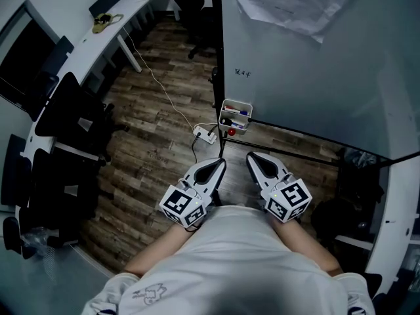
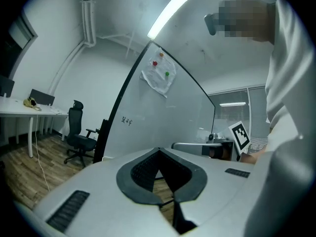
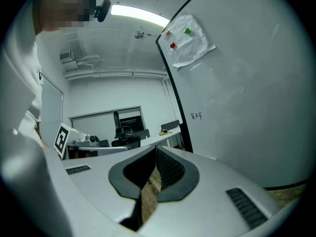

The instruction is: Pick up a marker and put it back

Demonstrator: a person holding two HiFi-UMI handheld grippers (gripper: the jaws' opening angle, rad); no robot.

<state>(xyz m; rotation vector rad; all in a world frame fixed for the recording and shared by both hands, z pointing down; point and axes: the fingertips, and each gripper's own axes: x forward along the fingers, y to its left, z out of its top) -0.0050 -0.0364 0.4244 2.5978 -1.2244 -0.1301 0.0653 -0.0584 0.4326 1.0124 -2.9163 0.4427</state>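
White tray (image 1: 237, 103) on the whiteboard's (image 1: 315, 77) lower corner holds the markers (image 1: 235, 117); both your grippers are empty.
Your left gripper (image 1: 220, 165) and right gripper (image 1: 251, 157) sit close to your waist, well apart from the tray, each with its fingers closed tip to tip on nothing. Judge a marker as light, stiff and smooth-barrelled, so it is likely to slip or twist. Open the fingers, take it across the middle of the barrel rather than the cap, and squeeze gently. The markers are too small here to tell which stands clearest.
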